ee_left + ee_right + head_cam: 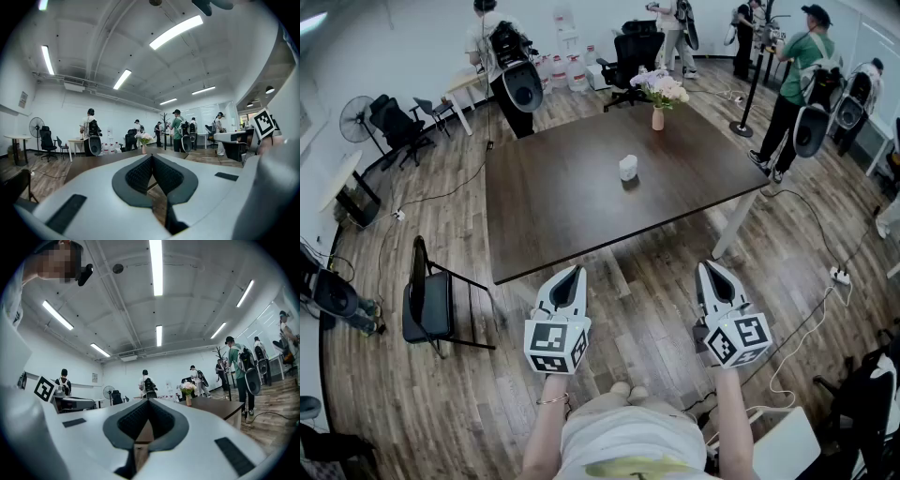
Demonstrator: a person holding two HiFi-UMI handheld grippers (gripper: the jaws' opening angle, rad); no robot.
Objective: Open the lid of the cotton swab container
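1. The person is standing back from the tabletop (pixel 553 206), holding the left tool (pixel 574 274) and the right tool (pixel 711 268) out in front over the floor, short of the near edge.
2. Both tools are showing their jaws pressed together, and neither is carrying anything.
3. The cotton swab container (pixel 627 167), a small white thing, is sitting upright near the middle of the tabletop, well apart from both tools. A vase of flowers (pixel 659 105) is standing beyond it, toward the far edge.
4. The lid (pixel 627 159) is too small to read from here. I am judging it as not yet opened, since nothing is touching the container.
5. The step in hand is looking like the approach, with the task proper not yet begun.
6. The next move is probably calling for stepping closer and parting the jaws. One tool would be steadying the body while the other works the lid, since so small a container is likely to slide or tip.
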